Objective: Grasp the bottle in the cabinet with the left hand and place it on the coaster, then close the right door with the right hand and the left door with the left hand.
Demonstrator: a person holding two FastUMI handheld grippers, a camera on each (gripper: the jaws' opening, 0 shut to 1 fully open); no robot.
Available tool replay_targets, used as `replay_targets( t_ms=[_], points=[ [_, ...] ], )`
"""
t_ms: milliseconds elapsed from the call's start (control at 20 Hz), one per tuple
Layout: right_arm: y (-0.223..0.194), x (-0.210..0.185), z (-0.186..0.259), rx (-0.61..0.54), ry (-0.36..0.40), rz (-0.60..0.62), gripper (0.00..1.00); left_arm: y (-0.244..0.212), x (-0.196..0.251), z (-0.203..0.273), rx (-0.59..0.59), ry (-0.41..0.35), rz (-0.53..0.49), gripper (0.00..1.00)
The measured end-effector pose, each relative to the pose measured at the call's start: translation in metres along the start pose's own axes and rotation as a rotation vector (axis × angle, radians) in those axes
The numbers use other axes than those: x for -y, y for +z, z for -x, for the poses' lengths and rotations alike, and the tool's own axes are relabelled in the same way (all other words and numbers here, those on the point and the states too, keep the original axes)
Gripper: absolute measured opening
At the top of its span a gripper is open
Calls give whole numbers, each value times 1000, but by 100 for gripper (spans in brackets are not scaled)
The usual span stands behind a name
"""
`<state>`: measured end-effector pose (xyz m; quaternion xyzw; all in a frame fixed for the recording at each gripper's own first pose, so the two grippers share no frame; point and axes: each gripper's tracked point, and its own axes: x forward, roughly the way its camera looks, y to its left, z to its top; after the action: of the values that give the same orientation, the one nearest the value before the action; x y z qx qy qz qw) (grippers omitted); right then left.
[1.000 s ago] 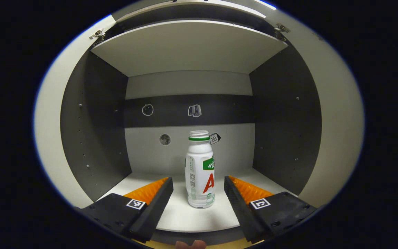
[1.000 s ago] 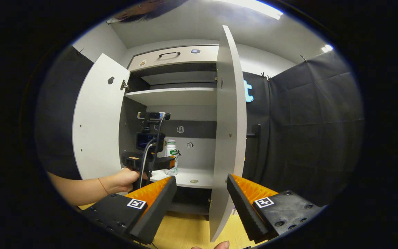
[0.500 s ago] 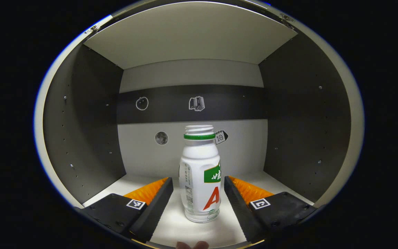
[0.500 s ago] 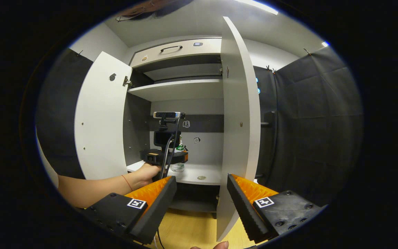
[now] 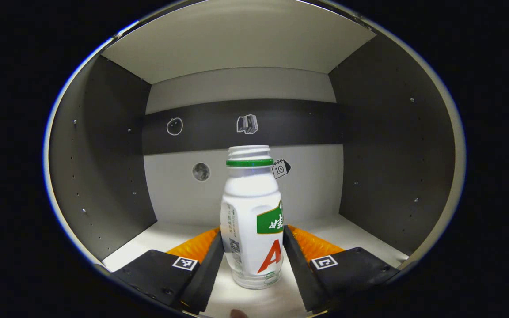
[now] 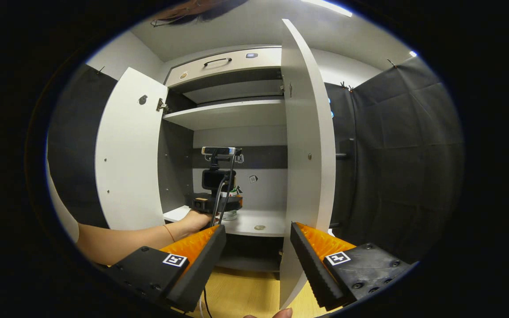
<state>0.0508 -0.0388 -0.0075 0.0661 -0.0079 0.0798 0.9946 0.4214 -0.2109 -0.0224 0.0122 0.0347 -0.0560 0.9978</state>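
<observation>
The left gripper (image 5: pixel 253 265) has its fingers (image 5: pixel 208 271) on either side of the upright white plastic bottle with a green neck ring (image 5: pixel 252 216), touching or nearly so; contact is unclear. The bottle stands on the white cabinet shelf (image 5: pixel 157 236). At 12 o'clock behind it runs a dark band (image 5: pixel 298 121). The right gripper (image 6: pixel 258 256) hangs with fingers spread, facing the white right door (image 6: pixel 307 145) and left door (image 6: pixel 126 154), both open.

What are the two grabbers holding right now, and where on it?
The left gripper has closed on the bottle's lower body, a finger on each side. The right gripper is open and holds nothing.
</observation>
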Motion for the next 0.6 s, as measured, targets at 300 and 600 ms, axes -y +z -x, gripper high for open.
replay_targets(
  t_ms=[300, 600],
  points=[
    [0, -6, 9, -3, -25, -10, 98, 18, -8, 14, 38, -31, 59, 79],
    [3, -21, 28, 5, -26, 1, 97, 21, -10, 18, 95, -72, 47, 78]
  ],
)
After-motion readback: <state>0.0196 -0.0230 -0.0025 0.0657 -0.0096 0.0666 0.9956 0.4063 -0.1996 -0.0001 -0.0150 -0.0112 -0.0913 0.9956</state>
